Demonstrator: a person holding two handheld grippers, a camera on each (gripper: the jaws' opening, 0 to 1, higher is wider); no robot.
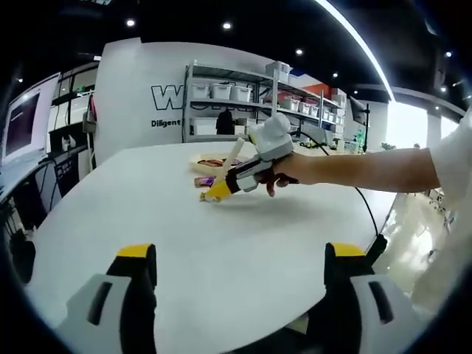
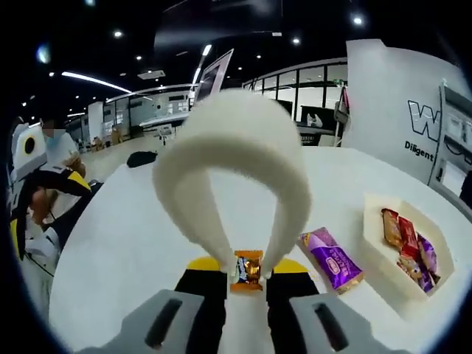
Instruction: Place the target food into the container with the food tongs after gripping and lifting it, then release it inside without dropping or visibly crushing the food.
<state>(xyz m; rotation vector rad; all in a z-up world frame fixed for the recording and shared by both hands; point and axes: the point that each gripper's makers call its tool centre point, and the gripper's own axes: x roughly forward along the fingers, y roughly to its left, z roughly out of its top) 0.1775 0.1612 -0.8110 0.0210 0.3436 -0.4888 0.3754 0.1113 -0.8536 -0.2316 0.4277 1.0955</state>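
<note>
The right hand-held gripper [image 2: 249, 284] is clamped on the white food tongs [image 2: 230, 158], whose tips pinch a small orange-wrapped candy [image 2: 248, 271] on the desk [image 2: 125, 243]. The candy appears light, firm and slick-wrapped; holding it across the middle seems safest. A purple packet [image 2: 331, 259] lies just beside it; the white container [image 2: 407, 254] stands farther off. The left hand-held gripper [image 1: 240, 276] hangs open, empty.
</note>
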